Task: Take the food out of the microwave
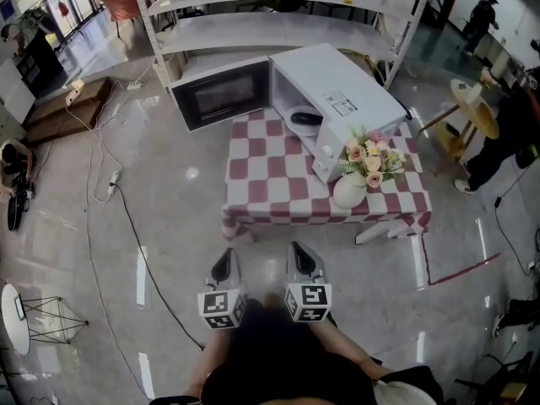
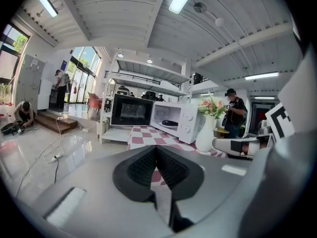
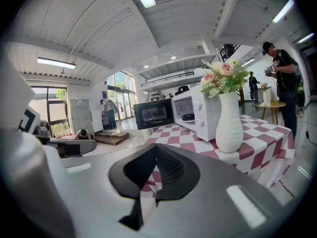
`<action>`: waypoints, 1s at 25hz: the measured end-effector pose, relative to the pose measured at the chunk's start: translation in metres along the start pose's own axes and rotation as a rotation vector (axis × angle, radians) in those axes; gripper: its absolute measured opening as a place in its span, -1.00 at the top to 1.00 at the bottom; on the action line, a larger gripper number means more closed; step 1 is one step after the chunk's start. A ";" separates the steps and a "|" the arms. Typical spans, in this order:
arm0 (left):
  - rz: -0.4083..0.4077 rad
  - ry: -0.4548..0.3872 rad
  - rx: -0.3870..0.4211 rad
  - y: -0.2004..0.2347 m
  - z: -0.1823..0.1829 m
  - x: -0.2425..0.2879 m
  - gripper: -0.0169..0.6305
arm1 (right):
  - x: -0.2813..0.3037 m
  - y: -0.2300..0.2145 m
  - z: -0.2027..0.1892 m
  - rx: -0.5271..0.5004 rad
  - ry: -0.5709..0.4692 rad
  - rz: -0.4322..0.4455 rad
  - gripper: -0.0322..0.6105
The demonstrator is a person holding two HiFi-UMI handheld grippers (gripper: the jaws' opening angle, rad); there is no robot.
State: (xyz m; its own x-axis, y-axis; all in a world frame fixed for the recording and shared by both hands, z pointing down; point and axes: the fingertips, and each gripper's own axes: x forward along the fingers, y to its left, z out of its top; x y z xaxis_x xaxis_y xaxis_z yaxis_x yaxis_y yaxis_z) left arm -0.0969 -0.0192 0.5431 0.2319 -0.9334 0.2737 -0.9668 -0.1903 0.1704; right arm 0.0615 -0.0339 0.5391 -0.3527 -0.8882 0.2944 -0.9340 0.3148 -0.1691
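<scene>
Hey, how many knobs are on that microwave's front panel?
2: an upper knob and a lower knob, one above the other on the microwave, right of its open cavity.

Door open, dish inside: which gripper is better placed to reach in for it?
Left, probably. Both grippers hang short of the table, jaws together. The microwave opening faces the left gripper across the table's bare side; the flower vase stands near the right gripper's line to the dish.
</scene>
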 end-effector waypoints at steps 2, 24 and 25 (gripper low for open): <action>-0.014 0.000 0.007 -0.005 0.000 0.004 0.92 | -0.002 -0.005 -0.001 0.004 -0.001 -0.009 0.90; 0.007 0.018 -0.013 -0.004 -0.011 -0.018 0.92 | -0.013 0.006 -0.012 0.017 0.014 -0.006 0.90; 0.008 0.021 -0.014 -0.003 -0.012 -0.017 0.92 | -0.012 0.006 -0.011 0.018 0.013 -0.008 0.90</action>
State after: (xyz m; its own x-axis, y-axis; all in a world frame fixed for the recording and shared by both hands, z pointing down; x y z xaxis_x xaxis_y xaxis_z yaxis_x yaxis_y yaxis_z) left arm -0.0970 0.0007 0.5490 0.2263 -0.9282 0.2952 -0.9672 -0.1782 0.1811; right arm 0.0598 -0.0176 0.5448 -0.3462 -0.8862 0.3078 -0.9356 0.3017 -0.1835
